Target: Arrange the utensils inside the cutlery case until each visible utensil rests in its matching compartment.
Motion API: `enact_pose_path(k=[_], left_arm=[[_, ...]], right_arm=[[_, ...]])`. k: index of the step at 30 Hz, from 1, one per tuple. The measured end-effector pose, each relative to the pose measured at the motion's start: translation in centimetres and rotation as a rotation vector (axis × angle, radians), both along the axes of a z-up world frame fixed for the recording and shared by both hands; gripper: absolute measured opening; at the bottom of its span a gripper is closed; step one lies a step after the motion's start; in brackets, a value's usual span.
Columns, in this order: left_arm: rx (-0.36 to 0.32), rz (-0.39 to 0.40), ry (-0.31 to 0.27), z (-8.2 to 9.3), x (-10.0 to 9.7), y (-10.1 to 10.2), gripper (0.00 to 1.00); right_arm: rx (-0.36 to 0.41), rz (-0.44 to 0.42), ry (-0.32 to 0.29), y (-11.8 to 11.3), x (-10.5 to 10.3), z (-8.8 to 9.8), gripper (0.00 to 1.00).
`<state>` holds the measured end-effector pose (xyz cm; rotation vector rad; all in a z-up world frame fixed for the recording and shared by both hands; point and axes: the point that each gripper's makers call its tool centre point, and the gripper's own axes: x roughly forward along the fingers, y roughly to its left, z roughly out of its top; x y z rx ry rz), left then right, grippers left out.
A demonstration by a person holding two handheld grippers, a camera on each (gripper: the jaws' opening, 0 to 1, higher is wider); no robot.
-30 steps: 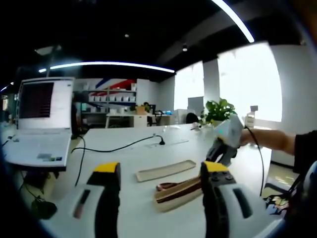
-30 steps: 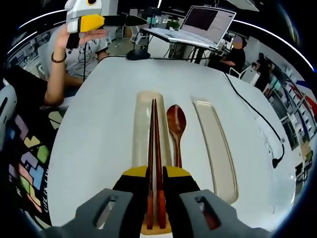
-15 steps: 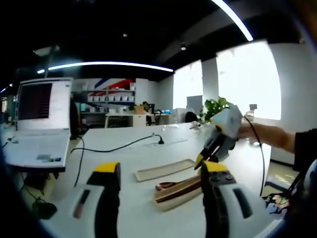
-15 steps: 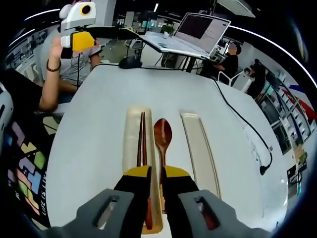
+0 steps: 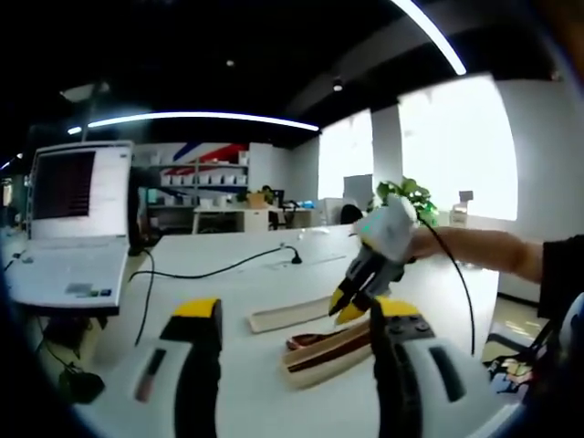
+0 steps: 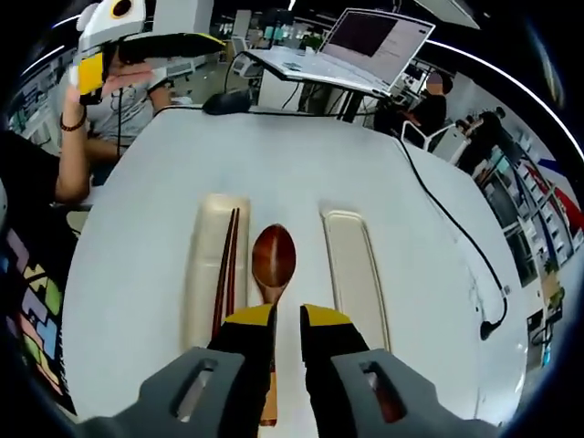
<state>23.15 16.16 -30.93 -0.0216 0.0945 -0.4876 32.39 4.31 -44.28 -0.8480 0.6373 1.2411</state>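
Rising from six o'clock in the right gripper view, the right gripper (image 6: 286,318) has its yellow-tipped jaws a narrow gap apart, straddling the handle of the brown wooden spoon (image 6: 272,265); whether they touch it I cannot tell. That spoon lies on the bare white tabletop (image 6: 283,164), bowl toward twelve o'clock, between two cream oblong pieces of the cutlery case. At nine o'clock of the spoon is the cream tray (image 6: 211,265) holding the pair of dark red wooden chopsticks (image 6: 225,265) lengthwise; at three o'clock lies the cream lid (image 6: 354,274), with nothing in it.

Farther along the table a black cable (image 6: 447,219) runs out toward three o'clock, and a silver open laptop (image 6: 351,46) stands at one o'clock beyond the far edge. At eleven o'clock a person's hand holds the left gripper (image 6: 91,68) up off the table.

From the left gripper view, the left gripper's (image 5: 292,315) jaws stand wide apart with nothing between them, and the right gripper (image 5: 351,306) dips to the tray at four o'clock. Behind are white shelving (image 5: 196,178), a green potted plant (image 5: 401,196) and bright windows (image 5: 456,151).
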Motion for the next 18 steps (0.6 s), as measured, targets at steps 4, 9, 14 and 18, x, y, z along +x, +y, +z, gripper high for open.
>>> enact_pose_path(k=[4,9,14,18], left_arm=[[-0.004,-0.004,-0.001,0.0,0.1,-0.1,0.69],[0.009,-0.002,-0.006,0.1,0.0,0.0,0.69],[0.019,-0.011,-0.016,0.3,-0.2,-0.1,0.69],[0.024,-0.011,-0.009,0.1,-0.1,-0.1,0.69]], right_arm=[[-0.011,0.005,0.041,0.1,-0.2,-1.1,0.10],[0.020,0.040,0.021,0.6,-0.4,-1.0,0.11],[0.000,0.029,0.024,0.6,-0.3,-1.3,0.11],[-0.030,0.034,0.032,0.2,-0.4,-1.6,0.11]])
